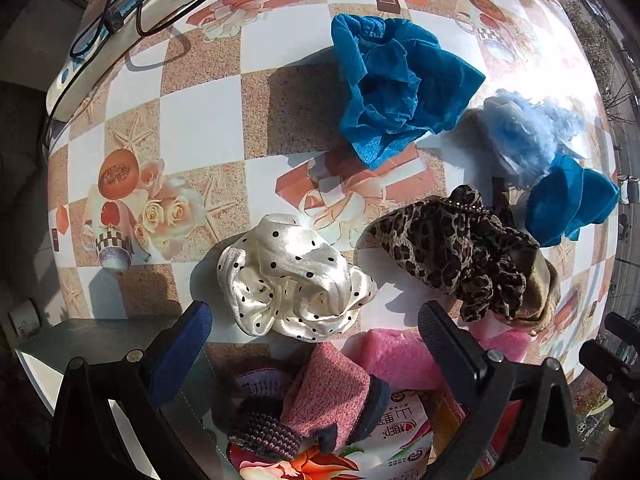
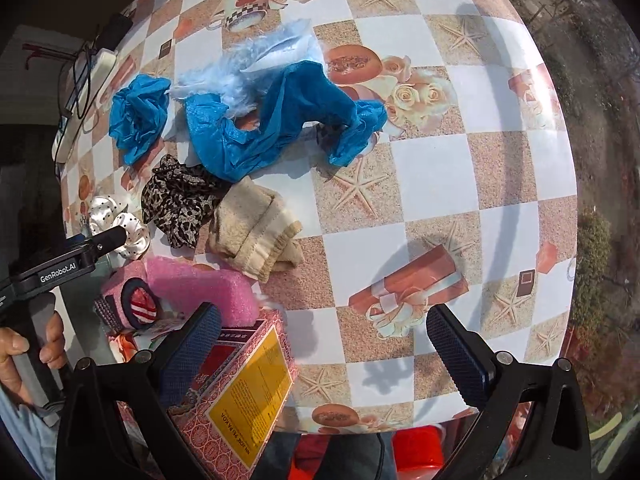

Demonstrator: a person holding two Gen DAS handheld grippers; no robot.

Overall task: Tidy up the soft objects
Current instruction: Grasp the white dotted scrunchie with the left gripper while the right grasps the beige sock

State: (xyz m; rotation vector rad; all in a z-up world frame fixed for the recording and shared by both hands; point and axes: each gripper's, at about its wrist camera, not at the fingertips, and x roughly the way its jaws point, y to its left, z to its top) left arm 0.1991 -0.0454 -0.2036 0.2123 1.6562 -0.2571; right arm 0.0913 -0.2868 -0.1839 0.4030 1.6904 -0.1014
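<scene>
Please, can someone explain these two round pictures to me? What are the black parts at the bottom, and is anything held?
There is no robot. A person carries two hand-held grippers, each with a wide-angle camera looking along its fingers. The left gripper and the right gripper are both open and hold nothing. On the checkered table lie a white dotted scrunchie, a leopard scrunchie, blue cloths and a beige sock. A hand grips the left tool's handle.

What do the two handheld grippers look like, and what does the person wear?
The left gripper and the right gripper both have black angular frames with silver bolts and flat fingers faced with dark blue textured pads. The left one carries white "GenRobot.AI" lettering on its side. A light blue sleeve shows at the edge.
</scene>
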